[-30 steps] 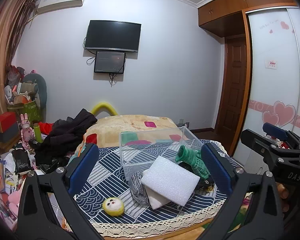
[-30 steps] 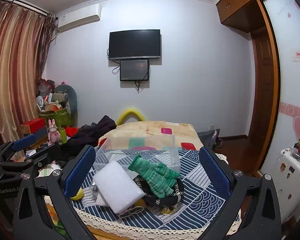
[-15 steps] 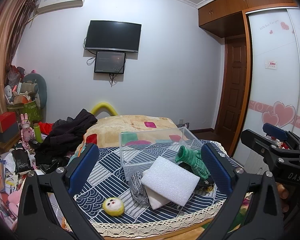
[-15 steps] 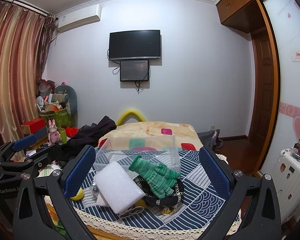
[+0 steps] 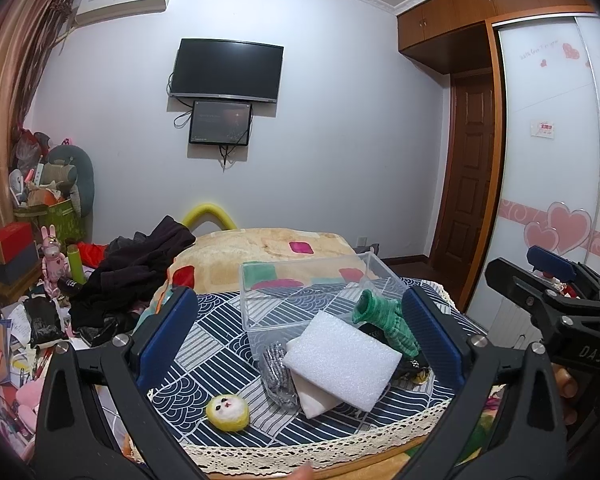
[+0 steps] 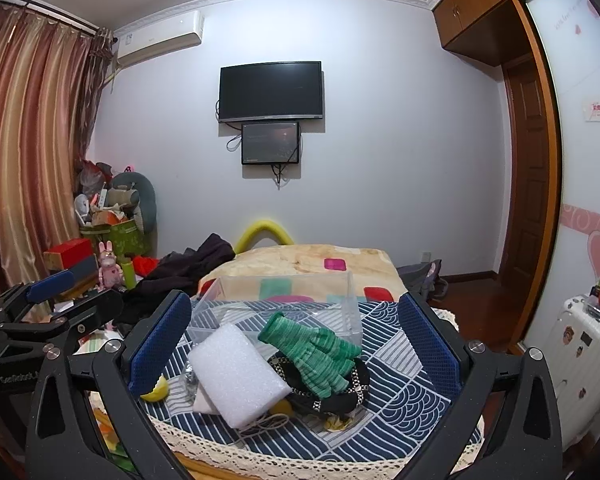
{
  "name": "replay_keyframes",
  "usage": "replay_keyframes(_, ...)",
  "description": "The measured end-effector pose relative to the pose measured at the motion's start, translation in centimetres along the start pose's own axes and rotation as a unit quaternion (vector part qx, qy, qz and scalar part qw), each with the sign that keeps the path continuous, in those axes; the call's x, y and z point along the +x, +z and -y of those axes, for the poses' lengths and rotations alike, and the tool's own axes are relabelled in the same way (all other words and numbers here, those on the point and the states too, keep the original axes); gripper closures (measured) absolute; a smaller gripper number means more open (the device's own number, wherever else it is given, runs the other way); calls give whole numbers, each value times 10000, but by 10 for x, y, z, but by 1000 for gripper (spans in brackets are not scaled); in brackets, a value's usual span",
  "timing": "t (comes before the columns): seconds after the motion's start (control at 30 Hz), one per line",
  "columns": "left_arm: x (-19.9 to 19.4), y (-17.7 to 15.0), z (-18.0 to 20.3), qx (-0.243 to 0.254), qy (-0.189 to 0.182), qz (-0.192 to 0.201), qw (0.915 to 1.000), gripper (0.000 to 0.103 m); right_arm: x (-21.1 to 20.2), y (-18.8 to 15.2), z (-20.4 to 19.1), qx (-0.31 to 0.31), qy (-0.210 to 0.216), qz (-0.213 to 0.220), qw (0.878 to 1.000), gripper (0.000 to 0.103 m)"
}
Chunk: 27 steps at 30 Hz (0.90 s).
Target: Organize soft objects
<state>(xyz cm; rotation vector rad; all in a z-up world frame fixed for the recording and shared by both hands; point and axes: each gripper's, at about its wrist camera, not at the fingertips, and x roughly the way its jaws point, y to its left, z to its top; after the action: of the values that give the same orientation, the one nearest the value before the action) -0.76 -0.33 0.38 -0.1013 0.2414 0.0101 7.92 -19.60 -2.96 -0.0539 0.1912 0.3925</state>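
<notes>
A white foam block point(image 5: 340, 364) point(image 6: 236, 372) lies on a table with a blue patterned cloth point(image 5: 216, 344) point(image 6: 400, 368). A green glove point(image 5: 384, 320) point(image 6: 320, 348) rests on a black item point(image 6: 340, 396). A yellow plush face point(image 5: 227, 411) point(image 6: 156, 392) lies at the front left. A clear plastic box point(image 5: 300, 292) point(image 6: 276, 300) stands behind them. My left gripper point(image 5: 300, 344) is open and empty, held back from the table. My right gripper point(image 6: 296, 344) is open and empty, to the right of the left one.
A bed with a beige blanket point(image 5: 260, 248) and dark clothes point(image 5: 140, 264) lies behind the table. Clutter and boxes point(image 5: 20, 240) fill the left side. A wardrobe point(image 5: 560, 160) and a door point(image 5: 468, 168) stand at the right. A white suitcase point(image 6: 580, 360) stands at the far right.
</notes>
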Motion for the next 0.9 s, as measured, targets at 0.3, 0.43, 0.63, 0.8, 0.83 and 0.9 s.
replay_keyframes(0.3, 24, -13, -27, -41, 319, -394, 9987, 0, 16, -10, 7, 47, 86, -187, 9998, 0)
replay_keyframes(0.43, 40, -32, -40, -34, 454, -721, 9964, 8, 35, -22, 8, 42, 183, -528, 9984, 7)
replay_keyframes(0.63, 66, -64, -65, -178, 451, -1427, 9886, 17, 62, -40, -6, -94, 518, -1023, 9934, 10)
replay_keyframes(0.8, 80, -89, -84, -338, 364, -1878, 9809, 18, 86, -58, -19, -200, 743, -1476, 9860, 10)
replay_keyframes(0.83, 83, -93, -87, -381, 351, -1952, 9794, 19, 90, -60, -20, -209, 773, -1558, 9845, 9)
replay_keyframes(0.9, 90, -100, -91, -455, 283, -2081, 9766, 21, 100, -65, -24, -268, 778, -1702, 9820, 5)
